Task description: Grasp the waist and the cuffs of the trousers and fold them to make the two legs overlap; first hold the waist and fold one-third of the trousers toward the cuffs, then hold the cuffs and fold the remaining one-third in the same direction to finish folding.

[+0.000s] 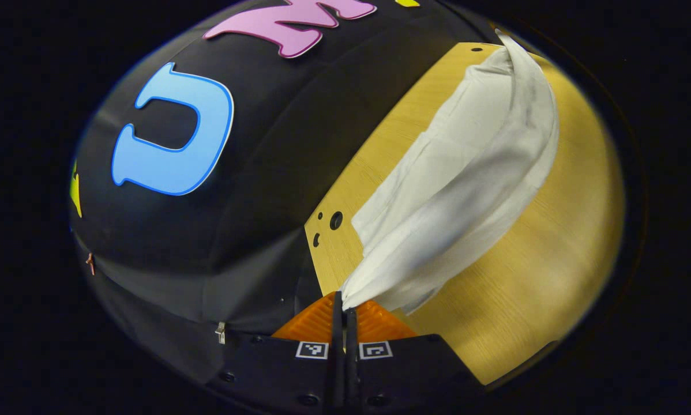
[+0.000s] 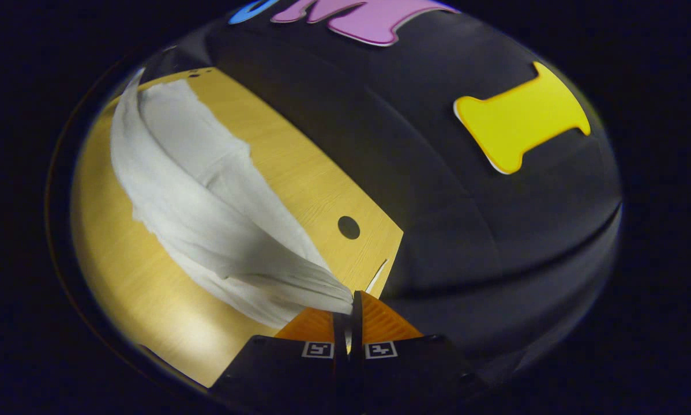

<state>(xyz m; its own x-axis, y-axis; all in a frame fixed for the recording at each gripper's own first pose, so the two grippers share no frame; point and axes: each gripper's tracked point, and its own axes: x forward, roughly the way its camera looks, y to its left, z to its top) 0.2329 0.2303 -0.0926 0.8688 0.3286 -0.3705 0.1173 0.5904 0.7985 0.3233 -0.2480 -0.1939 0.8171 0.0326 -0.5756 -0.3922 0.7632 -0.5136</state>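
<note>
At the bottom of the left gripper view we see the left gripper with its two fingers pressed together on an edge of the trousers. From that pinch the pale cloth rises in a taut, creased band, lifted off the table, and runs away toward the far end of the wooden top. Beside the lifted band, a flatter part of the cloth lies on the wood near the small holes at the table's edge. At the bottom of the right gripper view we see the right gripper likewise clamped tight on another edge of the trousers. From there the cloth stretches up and away over the table, gathered in folds near the fingers and widening farther off. Beyond it, a round hole sits near the table's edge, with the black wall behind.
</note>
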